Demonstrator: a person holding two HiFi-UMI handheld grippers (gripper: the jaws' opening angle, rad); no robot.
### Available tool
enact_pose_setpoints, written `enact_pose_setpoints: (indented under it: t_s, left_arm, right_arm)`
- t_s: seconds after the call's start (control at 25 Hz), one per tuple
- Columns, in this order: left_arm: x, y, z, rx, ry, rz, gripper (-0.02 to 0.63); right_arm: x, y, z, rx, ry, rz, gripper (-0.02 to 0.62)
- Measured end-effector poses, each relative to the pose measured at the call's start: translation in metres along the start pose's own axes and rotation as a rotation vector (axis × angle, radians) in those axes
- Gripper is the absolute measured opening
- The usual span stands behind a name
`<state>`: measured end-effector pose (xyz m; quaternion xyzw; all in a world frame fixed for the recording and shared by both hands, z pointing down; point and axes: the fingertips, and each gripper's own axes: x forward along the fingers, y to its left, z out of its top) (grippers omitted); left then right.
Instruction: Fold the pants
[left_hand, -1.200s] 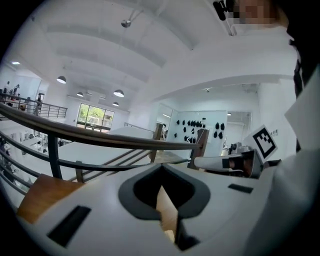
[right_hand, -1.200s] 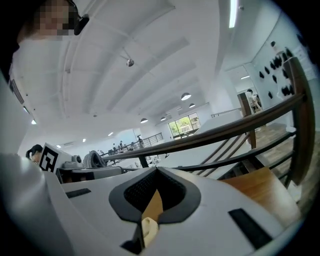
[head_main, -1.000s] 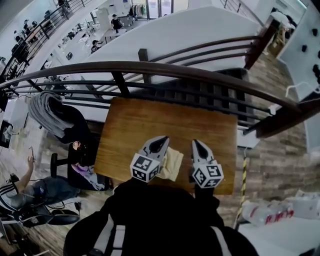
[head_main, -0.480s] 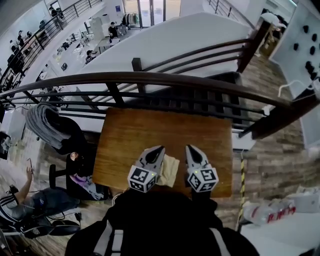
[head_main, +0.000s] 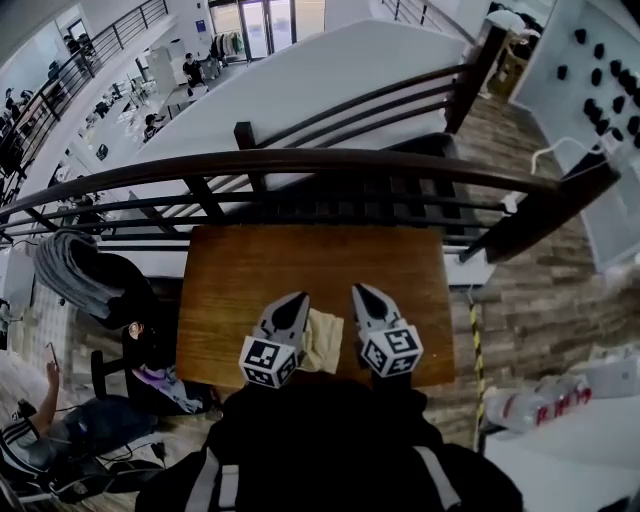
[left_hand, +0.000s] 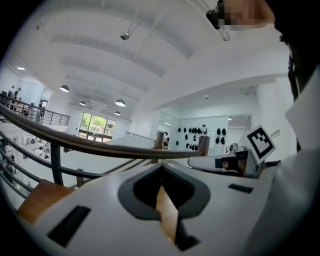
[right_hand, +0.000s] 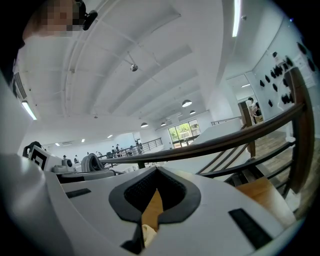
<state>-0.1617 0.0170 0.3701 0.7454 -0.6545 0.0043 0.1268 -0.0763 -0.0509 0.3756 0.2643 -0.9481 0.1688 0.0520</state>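
Note:
The pants (head_main: 324, 337) lie as a small folded cream bundle near the front edge of the wooden table (head_main: 310, 260). My left gripper (head_main: 296, 298) hovers just left of the bundle, its jaws shut and empty. My right gripper (head_main: 358, 290) is just right of the bundle, also shut with nothing held. Both point toward the far side of the table. In the left gripper view the shut jaws (left_hand: 161, 170) show only bare wood through their gap. In the right gripper view (right_hand: 156, 174) a scrap of cream cloth (right_hand: 148, 234) shows low behind the jaws.
A dark curved railing (head_main: 300, 160) runs along the table's far edge, with a drop to a lower floor beyond. A chair draped with grey clothing (head_main: 80, 275) stands to the left, and a brick-patterned floor (head_main: 530, 300) lies to the right. People sit far below.
The head view has swung, so the table sits lower and further left in the picture. Both grippers keep their places beside the bundle and stay shut.

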Motion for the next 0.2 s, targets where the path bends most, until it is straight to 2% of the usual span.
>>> enact_pose_setpoints:
  t_s: [0.2]
  left_arm:
    - [0.0002,0.0007,-0.0021,0.009,0.007,0.014,0.003]
  right_arm:
    - [0.0012,-0.0061,-0.0014,0.011,-0.001,-0.009,0.003]
